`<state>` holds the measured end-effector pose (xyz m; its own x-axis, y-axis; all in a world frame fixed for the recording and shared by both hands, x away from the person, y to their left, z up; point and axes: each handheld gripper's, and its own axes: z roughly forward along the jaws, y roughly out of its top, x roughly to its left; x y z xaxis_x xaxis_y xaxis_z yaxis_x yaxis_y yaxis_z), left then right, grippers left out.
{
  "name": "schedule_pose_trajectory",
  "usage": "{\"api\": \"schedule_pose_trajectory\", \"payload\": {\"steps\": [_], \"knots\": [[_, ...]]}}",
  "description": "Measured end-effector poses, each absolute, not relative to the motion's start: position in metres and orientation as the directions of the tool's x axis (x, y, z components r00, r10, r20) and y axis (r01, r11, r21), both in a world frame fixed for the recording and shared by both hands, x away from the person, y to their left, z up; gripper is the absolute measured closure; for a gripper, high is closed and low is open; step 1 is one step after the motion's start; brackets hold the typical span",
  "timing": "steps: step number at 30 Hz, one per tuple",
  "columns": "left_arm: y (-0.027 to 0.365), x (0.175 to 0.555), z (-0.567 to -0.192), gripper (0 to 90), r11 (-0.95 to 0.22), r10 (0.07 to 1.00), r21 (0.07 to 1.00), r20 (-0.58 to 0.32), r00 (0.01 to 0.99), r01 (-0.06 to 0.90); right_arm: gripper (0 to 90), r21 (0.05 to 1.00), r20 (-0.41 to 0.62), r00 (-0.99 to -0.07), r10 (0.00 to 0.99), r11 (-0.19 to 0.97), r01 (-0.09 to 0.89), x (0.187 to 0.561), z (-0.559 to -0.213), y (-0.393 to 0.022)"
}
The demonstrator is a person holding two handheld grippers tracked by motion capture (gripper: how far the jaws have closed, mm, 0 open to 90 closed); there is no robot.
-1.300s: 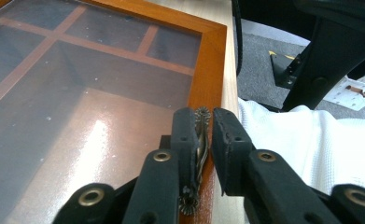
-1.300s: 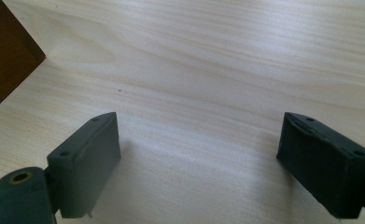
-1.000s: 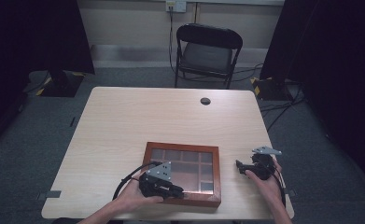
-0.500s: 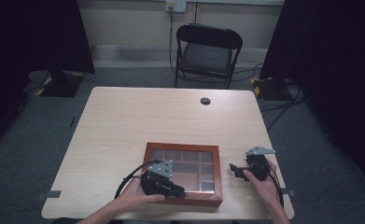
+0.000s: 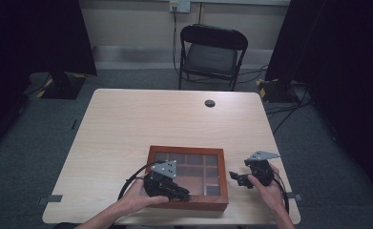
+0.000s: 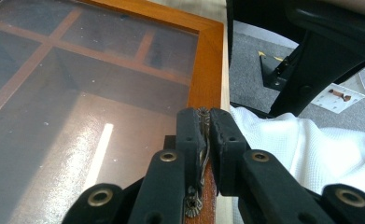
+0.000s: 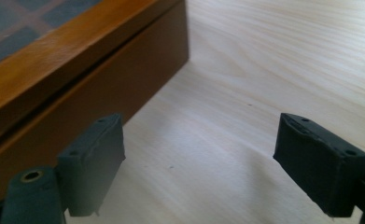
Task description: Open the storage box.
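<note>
Wooden box with glass lid, divided into compartments, sits at six o'clock on pale surface, close to near edge.

Left claw at seven o'clock of box, resting on near left part of lid, held by left hand. Pressed together on small brass latch at box's front rim, seen in left gripper view; pads pinch the metal tab between them. Glass lid reflects light, wooden dividers visible beneath. White cloth beside the box edge in same view, below the surface edge.

Right claw at three o'clock of box, just beside its right wall, apart from it, held by right hand. Spread wide, having just been closing a little, nothing between the pads. Right gripper view: left pad near box's side wall, not touching; right pad over bare wood grain.

Small dark round fitting at twelve o'clock on surface, well apart from box. Black folding chair beyond far edge. Cables on grey floor at two o'clock.
</note>
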<state>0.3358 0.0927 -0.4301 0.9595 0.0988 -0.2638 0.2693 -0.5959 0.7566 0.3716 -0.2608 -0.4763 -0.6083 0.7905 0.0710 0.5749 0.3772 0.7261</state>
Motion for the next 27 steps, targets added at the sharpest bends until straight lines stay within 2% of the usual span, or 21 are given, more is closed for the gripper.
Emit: {"api": "schedule_pose_trajectory", "payload": {"steps": [5,8,16,27], "knots": [[0.093,0.338,-0.428,82.7,-0.592,0.098,0.754,-0.281,0.955,0.282,15.3,0.731,0.074,-0.665,0.743,0.414,0.543,0.367,-0.472,-0.251],[0.093,0.339,-0.427,82.7,-0.601,0.096,0.747,-0.284,0.954,0.284,18.9,0.733,0.060,-0.677,0.734,0.427,0.529,0.365,-0.470,-0.248],[0.093,0.340,-0.412,82.6,-0.605,0.095,0.749,-0.268,0.959,0.269,17.6,0.747,0.083,-0.709,0.700,0.427,0.509,0.357,-0.463,-0.248],[0.094,0.346,-0.402,82.6,-0.601,0.093,0.743,-0.302,0.949,0.295,19.6,0.759,0.094,-0.742,0.664,0.434,0.485,0.346,-0.455,-0.244]]}}
